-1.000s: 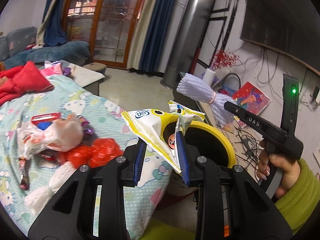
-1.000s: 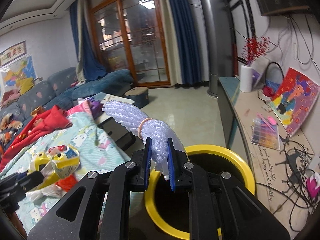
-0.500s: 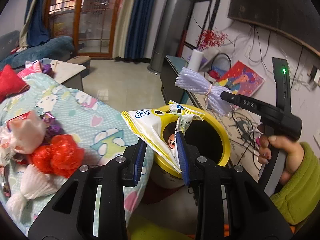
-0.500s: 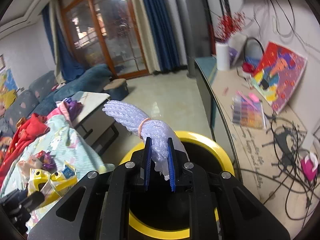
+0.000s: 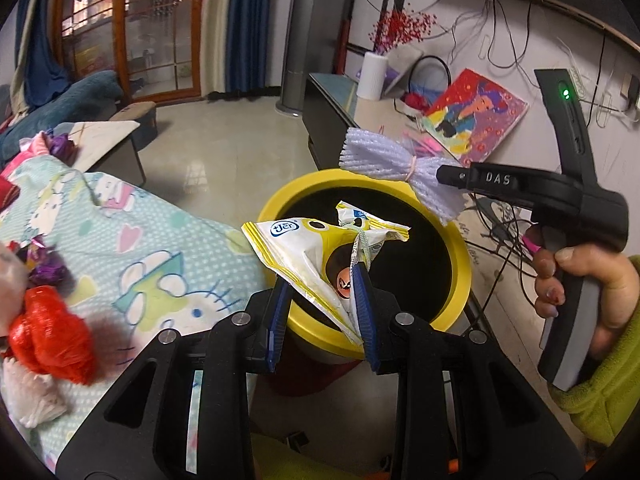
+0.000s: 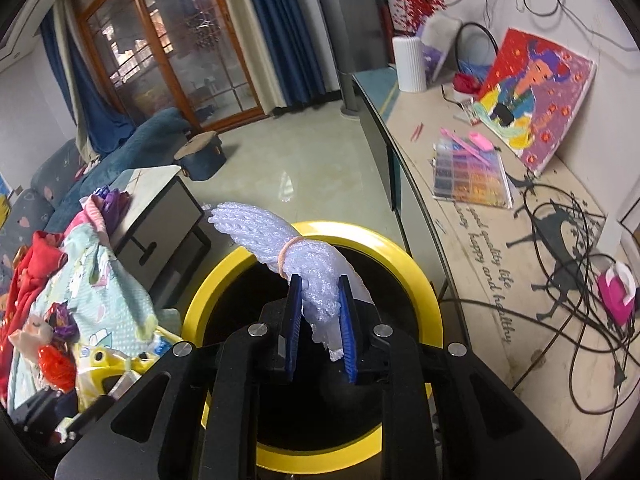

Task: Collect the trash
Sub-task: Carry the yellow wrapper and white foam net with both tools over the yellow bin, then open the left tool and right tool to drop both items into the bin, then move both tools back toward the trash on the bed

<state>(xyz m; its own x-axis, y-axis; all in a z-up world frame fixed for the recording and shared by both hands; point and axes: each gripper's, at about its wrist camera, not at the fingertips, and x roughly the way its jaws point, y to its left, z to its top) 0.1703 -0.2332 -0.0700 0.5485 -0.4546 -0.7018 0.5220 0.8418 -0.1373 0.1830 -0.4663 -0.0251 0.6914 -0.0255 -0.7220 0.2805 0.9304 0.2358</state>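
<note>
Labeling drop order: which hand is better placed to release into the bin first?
Right. Its gripper has just been opening around the foam net, directly above the yellow-rimmed bin. The left gripper holds its snack wrapper at the near rim.

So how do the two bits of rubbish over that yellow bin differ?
The yellow-and-white printed snack wrapper is flat, crinkled film; the lilac foam net bundle is puffy mesh, cinched by a rubber band. Both hang in a hand-held gripper above the yellow-rimmed bin.
</note>
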